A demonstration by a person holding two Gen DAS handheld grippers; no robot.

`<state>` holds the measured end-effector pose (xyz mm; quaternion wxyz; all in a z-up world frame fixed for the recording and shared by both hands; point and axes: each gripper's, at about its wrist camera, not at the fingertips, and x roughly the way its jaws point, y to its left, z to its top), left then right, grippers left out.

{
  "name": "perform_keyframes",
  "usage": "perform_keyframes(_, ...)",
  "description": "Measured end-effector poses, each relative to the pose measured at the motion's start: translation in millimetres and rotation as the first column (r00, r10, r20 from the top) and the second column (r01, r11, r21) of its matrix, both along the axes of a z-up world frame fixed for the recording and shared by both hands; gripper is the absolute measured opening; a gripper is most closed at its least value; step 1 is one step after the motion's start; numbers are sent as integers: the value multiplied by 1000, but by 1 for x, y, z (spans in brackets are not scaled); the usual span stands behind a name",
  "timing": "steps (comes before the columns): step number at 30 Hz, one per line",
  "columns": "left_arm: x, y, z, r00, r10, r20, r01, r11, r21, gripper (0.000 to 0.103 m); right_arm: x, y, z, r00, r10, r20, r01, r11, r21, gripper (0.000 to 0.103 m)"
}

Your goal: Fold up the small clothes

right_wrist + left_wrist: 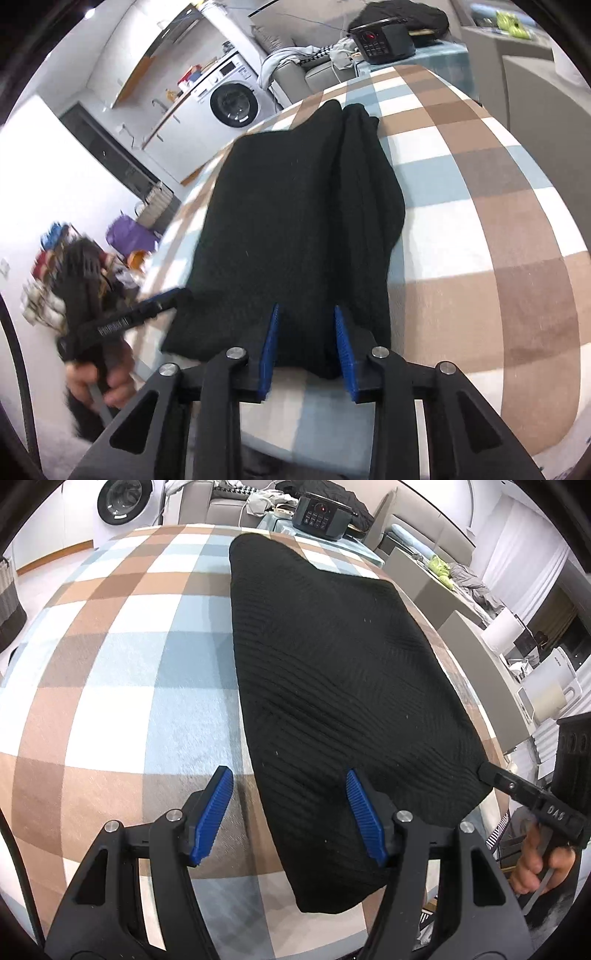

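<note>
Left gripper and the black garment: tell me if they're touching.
Cannot tell. In the left wrist view the left gripper is open, straddling the black garment's edge; whether its pads press the cloth isn't plain.

My left gripper (290, 812): matte black linkage frame, silver round pivot screws, ribbed blue finger pads (214, 812). My right gripper (306, 347): same black frame, same blue pads, white lettering along its finger, which I can't read. Bare hand (543, 864) on grip.
</note>
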<state>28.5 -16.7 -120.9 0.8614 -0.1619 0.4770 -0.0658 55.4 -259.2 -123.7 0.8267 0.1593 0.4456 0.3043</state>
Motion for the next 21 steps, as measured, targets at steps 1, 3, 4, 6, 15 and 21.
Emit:
perform_keyframes(1,0,-3,-2,1000,-6,-5,6,1000,4,61,-2,3,1,1000,2,23,-2,1000,-18,10)
perform_keyframes(3,0,-6,-4,1000,-9,-8,9,1000,18,61,-8,1,13,997,13,79,-11,1000,-25,5)
perform_keyframes(4,0,-7,-3,1000,-11,-7,11,1000,26,61,-13,1,19,993,24,112,-21,999,-27,5)
perform_keyframes(6,-1,-7,-3,1000,-14,-6,15,1000,21,61,-11,3,27,993,39,110,-33,998,-56,5)
perform_keyframes(15,1,1,-1,1000,15,1,-15,1000,9,61,4,6,19,998,-30,49,38,987,-155,23)
perform_keyframes(21,19,6,1,999,40,8,-40,999,-16,61,48,19,8,997,-73,10,74,992,-106,27)
